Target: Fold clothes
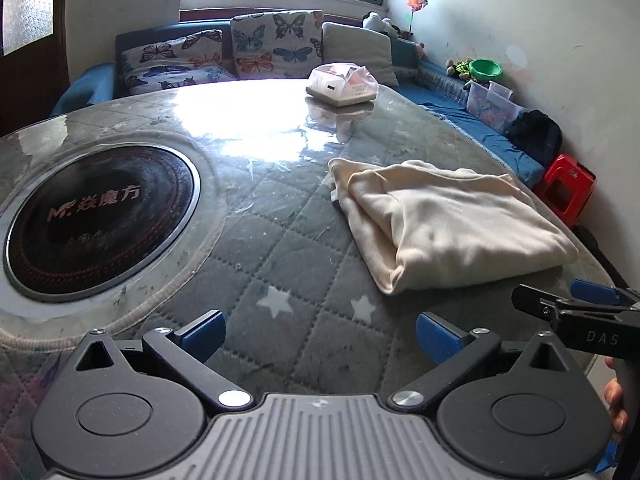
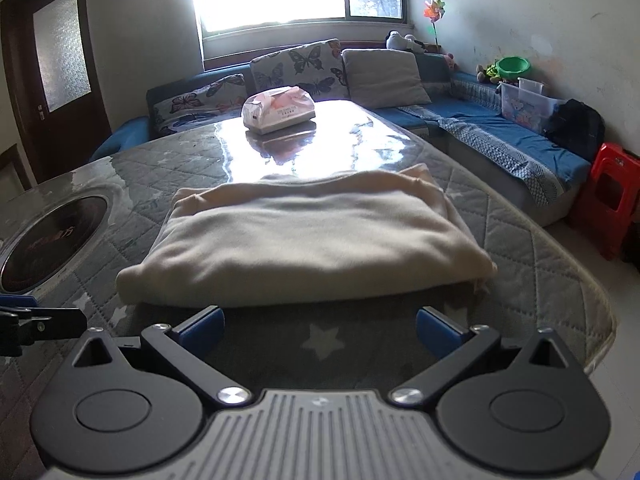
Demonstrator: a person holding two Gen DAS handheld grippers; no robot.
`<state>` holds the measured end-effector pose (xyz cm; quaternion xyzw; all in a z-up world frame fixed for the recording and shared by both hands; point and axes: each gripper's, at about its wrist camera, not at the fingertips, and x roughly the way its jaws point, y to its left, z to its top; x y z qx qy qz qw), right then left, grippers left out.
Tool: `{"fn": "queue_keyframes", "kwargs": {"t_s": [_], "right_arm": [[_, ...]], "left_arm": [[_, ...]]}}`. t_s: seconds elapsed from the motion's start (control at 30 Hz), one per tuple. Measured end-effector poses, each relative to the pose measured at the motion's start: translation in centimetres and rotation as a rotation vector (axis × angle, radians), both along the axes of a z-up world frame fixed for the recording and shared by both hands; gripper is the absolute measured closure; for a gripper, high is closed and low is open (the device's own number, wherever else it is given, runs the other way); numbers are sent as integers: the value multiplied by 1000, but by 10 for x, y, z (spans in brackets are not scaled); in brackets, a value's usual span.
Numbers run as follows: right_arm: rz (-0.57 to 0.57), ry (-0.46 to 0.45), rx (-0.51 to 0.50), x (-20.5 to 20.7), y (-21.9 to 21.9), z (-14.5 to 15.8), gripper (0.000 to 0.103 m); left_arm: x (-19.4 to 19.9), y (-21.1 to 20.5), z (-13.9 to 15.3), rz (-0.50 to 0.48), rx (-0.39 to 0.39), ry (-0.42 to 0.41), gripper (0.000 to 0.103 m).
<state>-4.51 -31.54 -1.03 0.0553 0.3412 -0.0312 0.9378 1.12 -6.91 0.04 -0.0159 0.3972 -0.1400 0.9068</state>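
A cream garment (image 1: 452, 224) lies folded into a thick rectangle on the quilted grey table cover (image 1: 280, 248). In the right wrist view the same cream garment (image 2: 304, 240) sits just beyond my right gripper (image 2: 320, 328), which stands open with nothing between its blue pads. My left gripper (image 1: 320, 332) is open too, over bare cover to the left of the garment. The right gripper's black body also shows at the right edge of the left wrist view, held by a hand. Neither gripper touches the cloth.
A black round induction hob (image 1: 100, 220) is set in the table at the left. A tissue pack (image 1: 342, 84) rests at the far side. Behind are a blue sofa (image 2: 500, 136) with butterfly cushions and a red stool (image 2: 608, 196) at the right.
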Motion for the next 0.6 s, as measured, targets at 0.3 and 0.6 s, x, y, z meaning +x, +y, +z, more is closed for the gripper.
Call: {"fn": "queue_keyframes", "kwargs": {"t_s": [0.3, 0.6], "right_arm": [[13, -2, 4, -14, 10, -1, 0], [19, -13, -8, -24, 14, 1, 0]], "left_arm": [[-17, -1, 0, -15, 26, 17, 0], [-30, 0, 0, -4, 23, 49, 0]]}}
